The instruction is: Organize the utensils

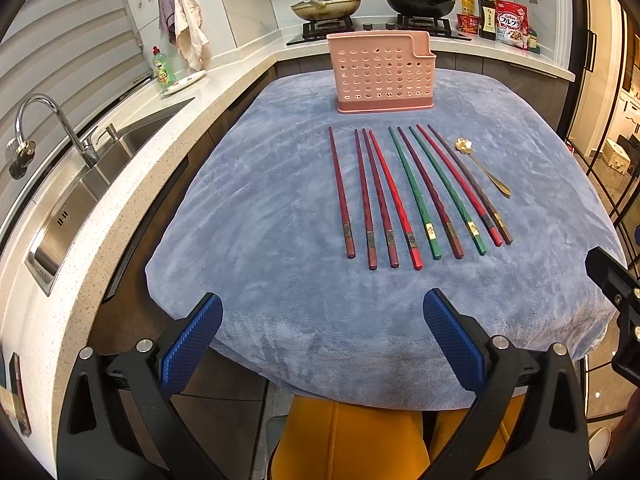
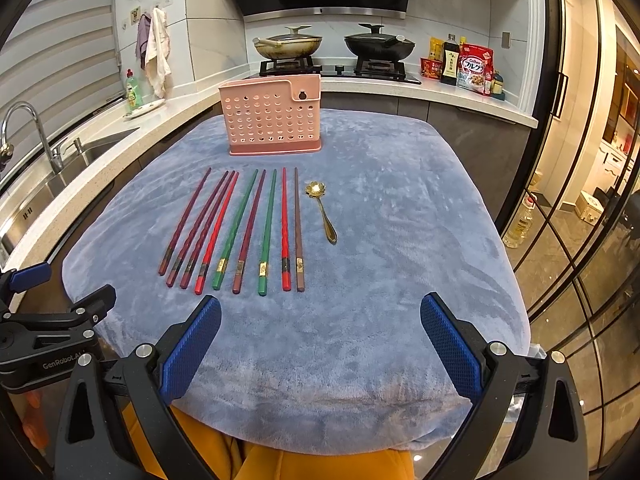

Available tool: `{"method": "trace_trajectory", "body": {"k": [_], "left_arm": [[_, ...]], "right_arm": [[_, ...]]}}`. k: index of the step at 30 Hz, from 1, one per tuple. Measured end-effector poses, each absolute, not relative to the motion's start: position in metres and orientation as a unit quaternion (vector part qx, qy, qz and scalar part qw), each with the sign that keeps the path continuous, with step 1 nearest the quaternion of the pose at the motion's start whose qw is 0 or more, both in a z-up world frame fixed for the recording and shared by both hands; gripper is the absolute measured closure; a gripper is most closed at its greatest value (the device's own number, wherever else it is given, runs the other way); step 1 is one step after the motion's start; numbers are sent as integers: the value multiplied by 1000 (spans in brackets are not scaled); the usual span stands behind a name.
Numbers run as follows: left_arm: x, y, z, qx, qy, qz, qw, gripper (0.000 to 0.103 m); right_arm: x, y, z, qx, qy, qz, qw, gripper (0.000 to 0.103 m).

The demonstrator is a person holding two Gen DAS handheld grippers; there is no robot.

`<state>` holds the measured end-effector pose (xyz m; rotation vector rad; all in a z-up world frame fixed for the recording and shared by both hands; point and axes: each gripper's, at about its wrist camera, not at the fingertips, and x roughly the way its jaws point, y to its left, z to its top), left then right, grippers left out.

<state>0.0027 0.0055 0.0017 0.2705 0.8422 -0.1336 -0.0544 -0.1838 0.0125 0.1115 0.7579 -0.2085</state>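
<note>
Several chopsticks (image 1: 416,196) (image 2: 240,232), red, dark red, green and brown, lie side by side on a blue cloth (image 1: 280,208) (image 2: 400,240). To their right rests a small gold spoon (image 1: 486,170) (image 2: 323,214) with a flower-shaped bowl. Behind them stands a pink perforated utensil holder (image 1: 384,74) (image 2: 274,116), upright. My left gripper (image 1: 322,344) hovers open at the cloth's near edge, nothing between its blue pads. My right gripper (image 2: 320,344) is likewise open and holds nothing, short of the chopsticks' near ends.
A steel sink (image 1: 100,184) with a tap (image 1: 52,120) runs along the left counter. Two lidded pans (image 2: 332,46) sit on the stove behind the holder. Food packets (image 2: 468,66) stand at the back right. Glass doors (image 2: 580,200) are on the right.
</note>
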Motion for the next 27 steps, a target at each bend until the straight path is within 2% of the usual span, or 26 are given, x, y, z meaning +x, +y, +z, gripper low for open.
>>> {"method": "trace_trajectory", "body": {"k": [27], "left_arm": [[4,-2,-3,125,408,-70,902,7]], "right_arm": [[-49,-190,9,62,374,-101,920,7]]}}
